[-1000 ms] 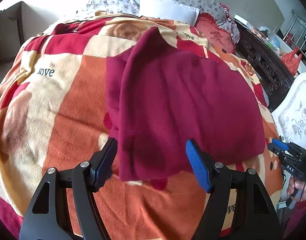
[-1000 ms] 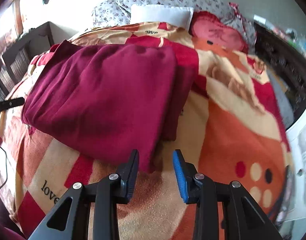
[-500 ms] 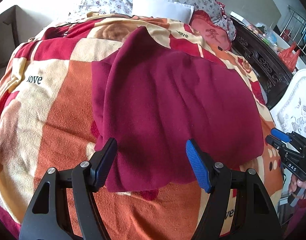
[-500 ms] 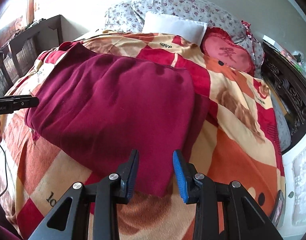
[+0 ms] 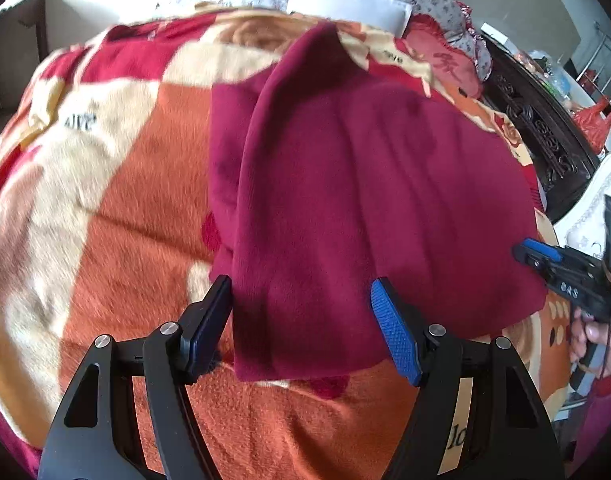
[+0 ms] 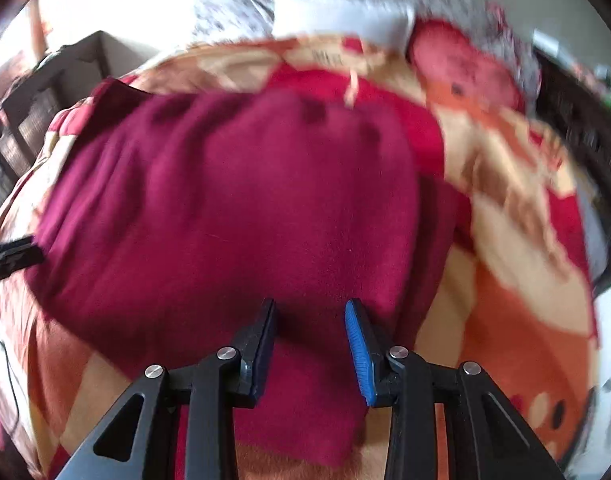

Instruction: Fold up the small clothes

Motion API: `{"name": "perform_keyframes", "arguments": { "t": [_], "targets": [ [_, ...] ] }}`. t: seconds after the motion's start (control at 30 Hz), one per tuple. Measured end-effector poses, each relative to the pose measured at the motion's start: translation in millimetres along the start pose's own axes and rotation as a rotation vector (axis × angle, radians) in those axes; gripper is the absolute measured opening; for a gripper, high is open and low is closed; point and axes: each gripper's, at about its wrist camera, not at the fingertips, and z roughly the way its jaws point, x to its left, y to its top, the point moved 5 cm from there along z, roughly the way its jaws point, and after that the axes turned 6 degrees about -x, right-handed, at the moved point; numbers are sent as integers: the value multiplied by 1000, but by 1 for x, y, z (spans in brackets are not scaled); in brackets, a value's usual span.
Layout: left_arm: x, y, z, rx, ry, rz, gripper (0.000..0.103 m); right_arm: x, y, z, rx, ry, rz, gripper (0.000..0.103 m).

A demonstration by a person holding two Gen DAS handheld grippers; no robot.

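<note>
A bed under an orange, red and cream blanket (image 5: 117,208) carries the folded maroon garment (image 5: 365,200) at its middle. The left gripper (image 5: 301,320) hangs over the garment's near edge, fingers spread wide — empty; the right gripper (image 6: 310,344), fingers parted, sits over its near corner.

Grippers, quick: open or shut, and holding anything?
Left gripper: open, jaws wide over the near edge of the maroon garment, holding nothing.
Right gripper: open, jaws apart above the garment, holding nothing.
</note>
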Motion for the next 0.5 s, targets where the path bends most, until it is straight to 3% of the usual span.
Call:
{"name": "perform_keyframes", "arguments": {
  "t": [0.13, 0.23, 0.33, 0.5],
  "targets": [
    [10, -4, -6, 0, -28, -49, 71, 9, 28, -17, -54, 35, 29, 33],
    [15, -3, -14, -36, -26, -66, 71, 41, 65, -28, -124, 143, 27, 33],
    [20, -6, -14, -33, -42, -97, 71, 86, 99, -12, -133, 252, 13, 33],
    [31, -11, -9, -27, -49, -141, 71, 161, 147, 34, -108, 333, -37, 33]
  ]
}}
